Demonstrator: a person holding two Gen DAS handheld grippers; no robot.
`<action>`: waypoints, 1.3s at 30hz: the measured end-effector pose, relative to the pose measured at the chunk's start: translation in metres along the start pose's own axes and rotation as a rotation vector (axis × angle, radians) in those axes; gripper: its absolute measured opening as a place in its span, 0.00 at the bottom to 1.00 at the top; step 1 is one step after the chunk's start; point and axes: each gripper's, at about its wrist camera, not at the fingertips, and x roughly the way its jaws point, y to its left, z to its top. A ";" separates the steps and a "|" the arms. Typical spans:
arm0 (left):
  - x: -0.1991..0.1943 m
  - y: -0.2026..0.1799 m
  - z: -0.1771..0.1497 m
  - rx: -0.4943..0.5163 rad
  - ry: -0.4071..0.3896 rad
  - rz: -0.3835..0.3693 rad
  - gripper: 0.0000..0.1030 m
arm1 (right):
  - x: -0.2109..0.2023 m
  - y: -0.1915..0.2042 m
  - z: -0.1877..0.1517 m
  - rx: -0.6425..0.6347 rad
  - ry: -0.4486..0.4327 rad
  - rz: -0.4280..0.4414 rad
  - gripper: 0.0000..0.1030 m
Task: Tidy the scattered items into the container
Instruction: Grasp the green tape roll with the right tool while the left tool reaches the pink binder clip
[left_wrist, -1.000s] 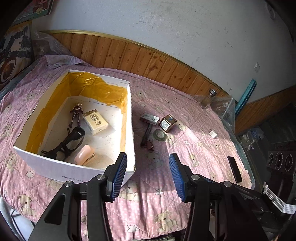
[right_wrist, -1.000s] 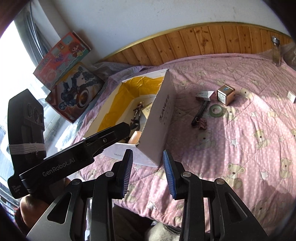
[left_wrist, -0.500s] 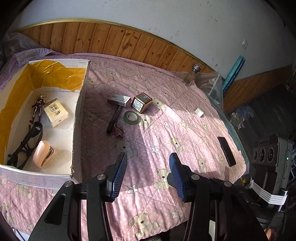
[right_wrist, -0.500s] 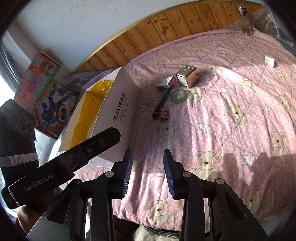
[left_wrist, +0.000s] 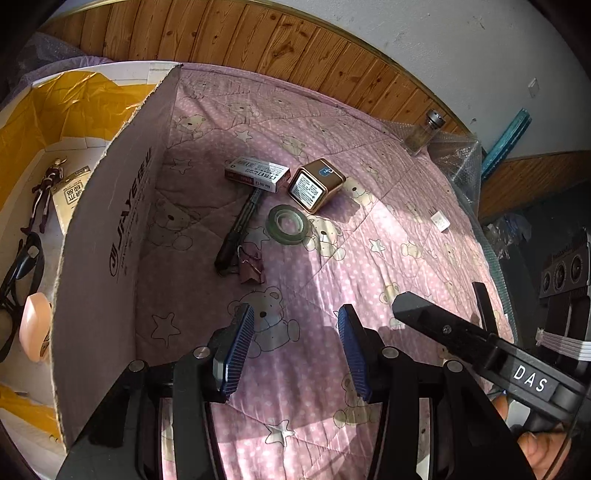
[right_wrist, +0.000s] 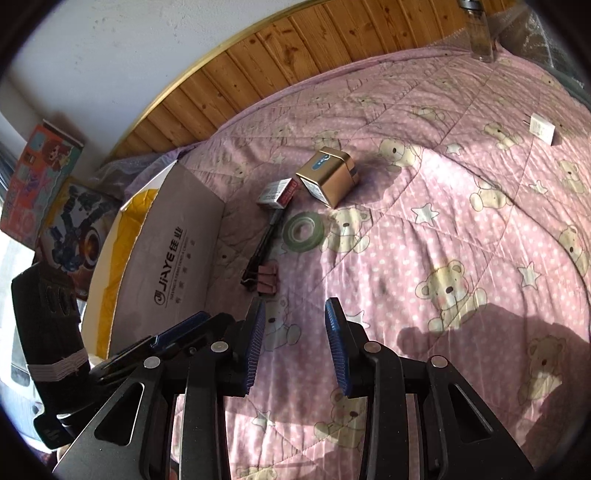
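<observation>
- Pink quilt (left_wrist: 369, 229) printed with bears and stars covers the bed and fills most of both views; wood panelling runs along the top of each frame.
- Left tongs (left_wrist: 295, 350) sit at the bottom centre of the left wrist view, jaws spread wide with nothing between the blue pads, above the bare quilt.
- Right tongs (right_wrist: 295, 347) sit at the bottom centre of the right wrist view, likewise apart and empty.
- White cardboard box (left_wrist: 110, 229), lined with yellow, stands at the left edge of the left wrist view; its printed side wall faces the loose items.
- Inside the box lie a small figurine (left_wrist: 46, 192), a cream carton (left_wrist: 72, 194), black glasses (left_wrist: 22, 266) and a pink oval object (left_wrist: 35, 325).
- Near the middle of the left wrist view, just right of the box, the loose things cluster on the quilt: a staple box (left_wrist: 256, 173) resting on the upper end of a black pen (left_wrist: 238, 232), a gold tin (left_wrist: 316, 184) beside it, a green tape roll (left_wrist: 286, 223) just below the tin, and a maroon binder clip (left_wrist: 251, 267) touching the pen's lower end.
- Towards the right of that view, well apart from the cluster, lies a small white block (left_wrist: 439, 221); a glass jar (left_wrist: 423, 134) stands at the upper right by the panelling.
</observation>
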 end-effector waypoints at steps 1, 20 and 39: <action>0.007 0.000 0.002 0.000 0.006 0.002 0.48 | 0.006 -0.001 0.007 -0.012 0.007 -0.003 0.35; 0.086 0.019 0.027 0.045 -0.022 0.057 0.44 | 0.136 0.001 0.064 -0.314 0.139 -0.097 0.15; 0.108 -0.013 0.040 0.198 -0.020 0.077 0.28 | 0.088 -0.069 0.054 -0.143 0.067 -0.243 0.16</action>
